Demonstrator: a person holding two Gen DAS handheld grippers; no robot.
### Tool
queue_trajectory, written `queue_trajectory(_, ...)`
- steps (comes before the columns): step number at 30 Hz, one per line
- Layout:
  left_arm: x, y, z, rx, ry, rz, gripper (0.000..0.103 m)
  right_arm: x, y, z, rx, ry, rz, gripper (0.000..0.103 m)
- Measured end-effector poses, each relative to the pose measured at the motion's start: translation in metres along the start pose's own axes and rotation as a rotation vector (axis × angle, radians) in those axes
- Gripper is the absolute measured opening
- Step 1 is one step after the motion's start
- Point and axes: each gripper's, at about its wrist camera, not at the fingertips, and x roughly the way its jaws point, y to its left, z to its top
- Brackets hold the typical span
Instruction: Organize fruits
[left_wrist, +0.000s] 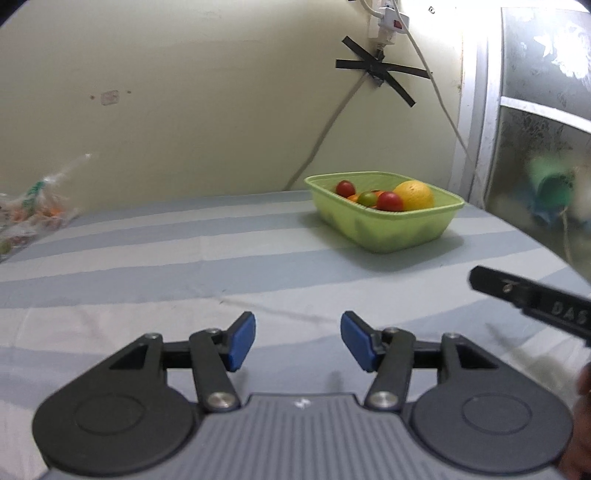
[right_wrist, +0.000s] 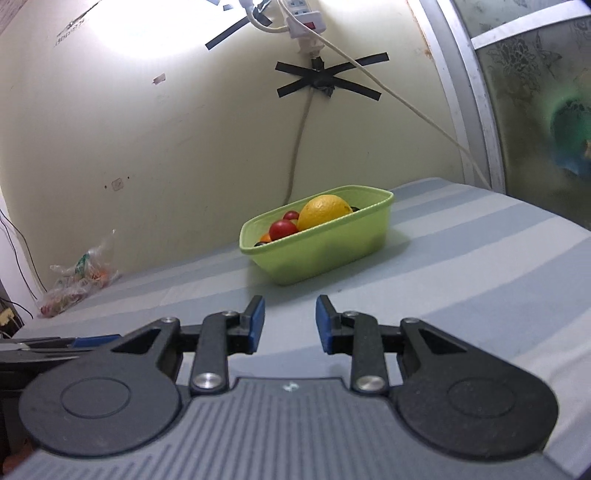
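Two tools face a green basket (left_wrist: 384, 212) of fruit that sits on the striped table (left_wrist: 184, 258) near the wall. The left tool (left_wrist: 297, 339) has its blue pads spread with nothing between them. The right tool (right_wrist: 290, 323) stands with a narrower gap, also empty. Neither touches the basket or any fruit, so this looks like the approach, before any pick.

The basket holds a large yellow fruit (left_wrist: 414, 195), small red ones (left_wrist: 389, 201) and a green one (left_wrist: 366, 198). The next move likely calls for reaching over the rim and closing on one piece; the small round ones could roll or slip.

The left view shows the green fruit and the other tool's side at the right edge. The right view hides the green one behind the rim, but shows the plastic bag (right_wrist: 79, 280) near the wall more clearly.
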Motion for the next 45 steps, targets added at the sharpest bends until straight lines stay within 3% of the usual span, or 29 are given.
queue_trajectory(4, -0.001, 0.005, -0.013, -0.019, 0.01, 0.051, 0.054, 0.002, -0.003, 0.0, 0.01, -0.002, -0.017, 0.034)
queue_trajectory(7, 0.001, 0.012, -0.016, -0.039, 0.017, 0.081, 0.054, 0.003, -0.008, 0.001, 0.035, -0.001, -0.028, 0.041)
queue_trajectory(21, -0.005, 0.002, -0.02, 0.023, -0.031, 0.13, 0.058, 0.006, -0.009, 0.0, 0.033, 0.028, 0.005, 0.041)
queue_trajectory(28, 0.0, 0.007, -0.019, -0.004, -0.002, 0.119, 0.058, 0.009, -0.015, 0.003, 0.05, 0.042, 0.019, 0.044)
queue_trajectory(32, -0.001, 0.008, -0.02, -0.021, -0.005, 0.118, 0.065, 0.01, -0.019, 0.004, 0.061, 0.047, 0.017, 0.045)
queue_trajectory(36, -0.006, 0.008, -0.021, -0.022, -0.034, 0.117, 0.079, 0.011, -0.024, 0.005, 0.1, 0.052, 0.003, 0.048)
queue_trajectory(45, -0.011, 0.011, -0.021, -0.033, -0.06, 0.1, 0.083, 0.012, -0.02, 0.004, 0.072, 0.058, -0.02, 0.048)
